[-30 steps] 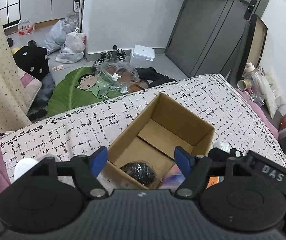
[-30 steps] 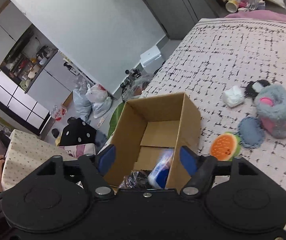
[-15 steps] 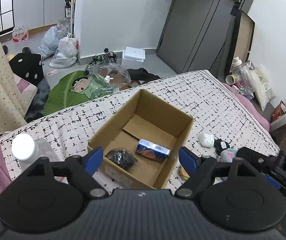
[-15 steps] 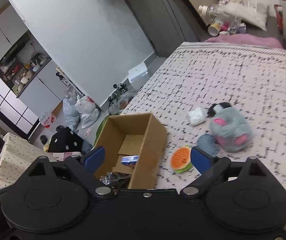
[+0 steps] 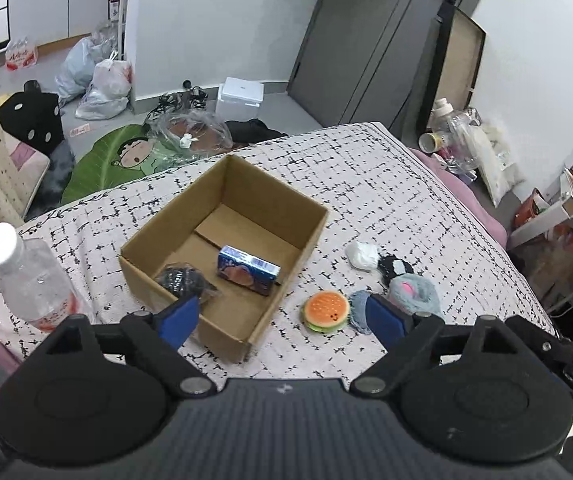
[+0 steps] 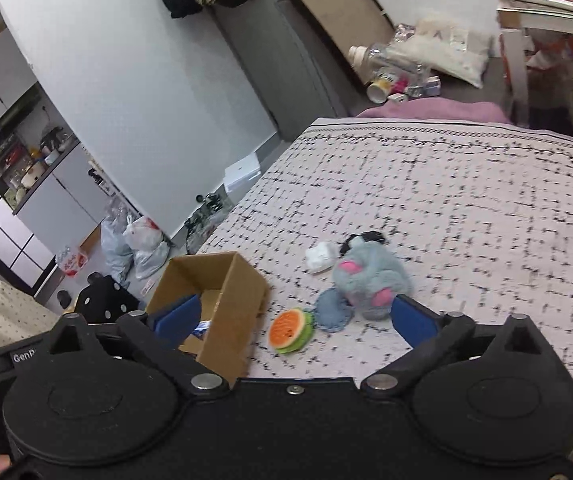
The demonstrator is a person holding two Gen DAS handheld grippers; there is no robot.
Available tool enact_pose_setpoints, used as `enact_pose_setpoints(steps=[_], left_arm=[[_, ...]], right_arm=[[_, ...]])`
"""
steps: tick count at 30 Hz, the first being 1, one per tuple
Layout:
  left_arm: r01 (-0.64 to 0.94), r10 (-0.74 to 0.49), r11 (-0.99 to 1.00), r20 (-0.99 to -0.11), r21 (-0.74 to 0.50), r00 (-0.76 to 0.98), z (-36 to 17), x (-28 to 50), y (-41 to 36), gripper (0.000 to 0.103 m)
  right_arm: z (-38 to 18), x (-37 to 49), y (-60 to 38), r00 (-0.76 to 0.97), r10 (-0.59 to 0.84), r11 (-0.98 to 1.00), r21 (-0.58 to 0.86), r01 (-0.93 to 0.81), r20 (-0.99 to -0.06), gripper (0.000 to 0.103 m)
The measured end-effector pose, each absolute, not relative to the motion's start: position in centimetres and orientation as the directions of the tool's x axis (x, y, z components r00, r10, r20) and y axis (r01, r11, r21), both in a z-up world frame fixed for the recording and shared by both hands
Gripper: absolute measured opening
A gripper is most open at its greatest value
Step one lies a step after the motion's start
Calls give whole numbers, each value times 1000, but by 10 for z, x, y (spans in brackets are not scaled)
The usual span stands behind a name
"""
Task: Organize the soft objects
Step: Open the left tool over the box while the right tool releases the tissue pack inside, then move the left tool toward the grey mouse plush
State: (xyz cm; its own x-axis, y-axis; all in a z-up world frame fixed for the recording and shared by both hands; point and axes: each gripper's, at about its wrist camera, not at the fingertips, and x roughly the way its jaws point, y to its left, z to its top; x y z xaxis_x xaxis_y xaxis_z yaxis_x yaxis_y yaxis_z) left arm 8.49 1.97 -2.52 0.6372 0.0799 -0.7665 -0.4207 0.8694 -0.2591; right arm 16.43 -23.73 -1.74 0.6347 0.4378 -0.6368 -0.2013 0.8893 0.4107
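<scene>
My left gripper (image 5: 280, 318) hangs over the near edge of the bed (image 5: 386, 200), both blue fingers (image 5: 178, 316) spread wide with nothing between them. My right gripper (image 6: 292, 322) is spread just as wide and empty too, tilted and looking across the same bed from the other side.

Nearest my left fingers is the near corner of the one box (image 5: 226, 248), open at the top, its walls upright. Inside lie two things: a black bundle (image 5: 184, 280) against the near wall and a blue carton (image 5: 248, 269) just beside it, near the right wall. The far half of the box floor is bare cardboard.

To my left stands one clear bottle (image 5: 26, 276) with a white cap, apart from the box, close to the bed's left edge.

Right of the box, a strip of bare cover separates it from the toys. I count five soft things there: one burger toy (image 5: 325, 312), a round blue pad (image 5: 360, 312) touching it, a grey plush (image 5: 412, 292) with pink patches behind my right-hand finger, a black-and-white piece (image 5: 394, 268) just past that, and a white lump (image 5: 362, 254) beside it. In the right wrist view the same cluster sits between my fingers, the burger (image 6: 290, 330) nearest the box (image 6: 222, 300).

Beyond the toys the cover runs open and flat to the far edge, where it drops to the cluttered floor (image 5: 278, 104).
</scene>
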Motion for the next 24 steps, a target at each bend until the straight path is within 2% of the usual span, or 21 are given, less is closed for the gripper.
enact_pose_setpoints(steps=[13,20,24], left_arm=[[-401,95,892,-778,-211,621,-21,95,-24,95],[-351,90,920,-778,-174,622,-21,102,-49,102],[-335,79,927,-783,-171,617,-24,104,-58,102]], right_arm=[[-26,166,-290,650,383,910,389,-145,-656,103],[-29,168,-316,664,374,908,400,-122,-647,103],[-33,171,-324,662,366,911,397,-111,-654,103]])
